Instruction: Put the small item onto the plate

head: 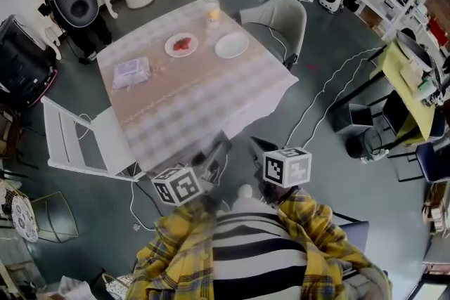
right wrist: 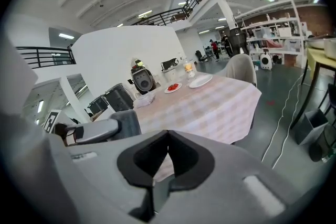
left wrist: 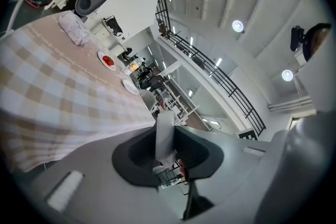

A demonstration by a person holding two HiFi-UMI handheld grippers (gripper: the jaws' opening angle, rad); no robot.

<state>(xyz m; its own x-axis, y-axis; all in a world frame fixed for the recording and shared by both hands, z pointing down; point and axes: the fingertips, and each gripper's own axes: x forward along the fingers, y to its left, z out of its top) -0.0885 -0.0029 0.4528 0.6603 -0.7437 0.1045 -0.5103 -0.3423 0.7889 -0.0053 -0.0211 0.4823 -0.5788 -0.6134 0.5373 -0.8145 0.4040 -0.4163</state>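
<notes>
Checked cloth (head: 204,102) is spread out at our 12 o'clock. On its far side small red bits (head: 182,44) lie on a white plate (head: 169,48), with a bare plate (head: 231,46) at its 3 o'clock. Our right tongs (right wrist: 167,134) are pressed shut on nothing. Our left tongs (left wrist: 167,128) are open a crack around a pale strip (left wrist: 163,139); we can't tell if they pinch it.

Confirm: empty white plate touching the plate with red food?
Apart. Head view shows a strip of checked tablecloth between the empty white plate and the plate with red food.
</notes>
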